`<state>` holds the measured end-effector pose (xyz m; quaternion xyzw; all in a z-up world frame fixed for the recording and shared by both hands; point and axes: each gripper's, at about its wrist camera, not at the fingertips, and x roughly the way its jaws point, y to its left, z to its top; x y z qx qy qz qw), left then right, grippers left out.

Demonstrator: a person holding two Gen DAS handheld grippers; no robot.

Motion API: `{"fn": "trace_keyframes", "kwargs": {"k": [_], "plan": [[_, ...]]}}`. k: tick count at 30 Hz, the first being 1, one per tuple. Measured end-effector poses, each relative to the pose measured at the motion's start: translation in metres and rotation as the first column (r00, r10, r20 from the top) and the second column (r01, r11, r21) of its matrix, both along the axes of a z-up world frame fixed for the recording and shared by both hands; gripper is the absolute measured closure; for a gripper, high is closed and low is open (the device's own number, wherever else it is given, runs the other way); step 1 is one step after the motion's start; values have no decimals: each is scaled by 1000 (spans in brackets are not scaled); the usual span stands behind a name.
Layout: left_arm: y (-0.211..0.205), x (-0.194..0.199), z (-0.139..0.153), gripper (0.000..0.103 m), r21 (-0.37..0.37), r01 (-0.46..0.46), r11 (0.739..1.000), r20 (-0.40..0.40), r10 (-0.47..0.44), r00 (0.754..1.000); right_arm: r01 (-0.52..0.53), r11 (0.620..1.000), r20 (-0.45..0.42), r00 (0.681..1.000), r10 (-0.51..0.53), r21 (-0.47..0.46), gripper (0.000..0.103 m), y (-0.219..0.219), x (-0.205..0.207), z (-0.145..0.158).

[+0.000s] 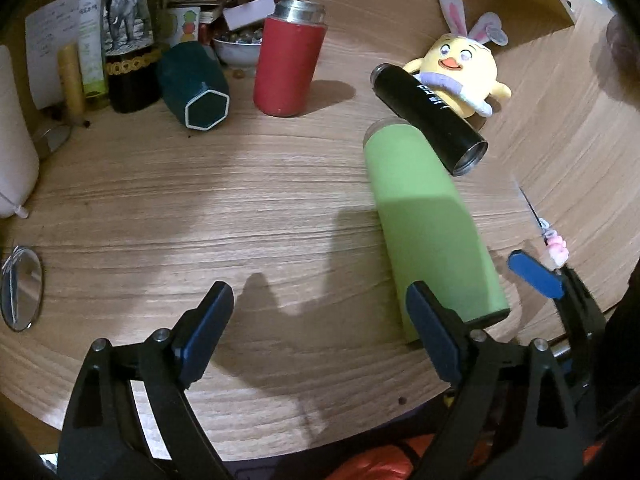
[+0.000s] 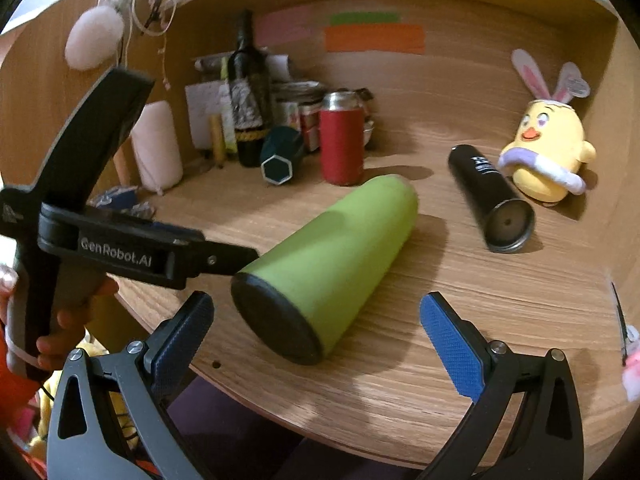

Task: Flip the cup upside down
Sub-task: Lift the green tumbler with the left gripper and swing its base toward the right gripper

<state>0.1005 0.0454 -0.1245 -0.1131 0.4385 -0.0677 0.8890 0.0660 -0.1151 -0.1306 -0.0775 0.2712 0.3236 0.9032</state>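
Note:
A light green cup [image 1: 428, 224] lies on its side on the wooden desk [image 1: 200, 208], its black base [image 2: 276, 320] toward the front edge. My left gripper [image 1: 320, 332] is open just left of the cup's base end, its right finger beside the cup. My right gripper [image 2: 316, 344] is open, with the cup's base between and just beyond its fingers, not touching. In the left wrist view the right gripper's blue pad [image 1: 536, 274] shows right of the cup. The left gripper's body [image 2: 120, 248] shows left of the cup in the right wrist view.
A black cup [image 1: 432, 118] lies on its side behind the green one, beside a yellow plush chick [image 1: 460, 68]. A red cup [image 1: 288, 60] stands upright, a dark teal hexagonal cup [image 1: 196, 88] lies tipped over, and bottles and clutter fill the back left. A round mirror [image 1: 22, 288] lies at left.

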Motion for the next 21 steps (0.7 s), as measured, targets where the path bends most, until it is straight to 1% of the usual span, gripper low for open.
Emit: {"fn": "trace_keyframes", "kwargs": {"k": [5, 9, 11, 13, 17, 19, 21], "plan": [[-7, -1, 1, 14, 1, 40, 999, 6, -40, 999, 12, 1000, 16, 1000, -12, -26, 0, 10, 2, -9], [-16, -3, 4, 14, -15, 83, 996, 14, -83, 996, 58, 998, 47, 997, -57, -39, 1, 8, 5, -16], [-17, -4, 6, 14, 5, 75, 997, 29, -76, 997, 89, 995, 69, 994, -87, -36, 5, 5, 6, -17], [-16, -5, 9, 14, 21, 65, 998, 46, -66, 997, 108, 994, 79, 991, -105, -31, 19, 2, 8, -18], [-14, -9, 13, 14, 32, 50, 998, 75, -52, 996, 122, 992, 70, 990, -122, 7, 22, -5, 10, -20], [-15, -11, 14, 14, 42, 47, 998, 83, -50, 995, 143, 990, 95, 985, -143, 6, 25, -6, 6, -20], [-16, -11, 13, 14, 49, 45, 998, 86, -49, 995, 147, 989, 126, 982, -144, -15, 27, -3, 3, -20]]}}
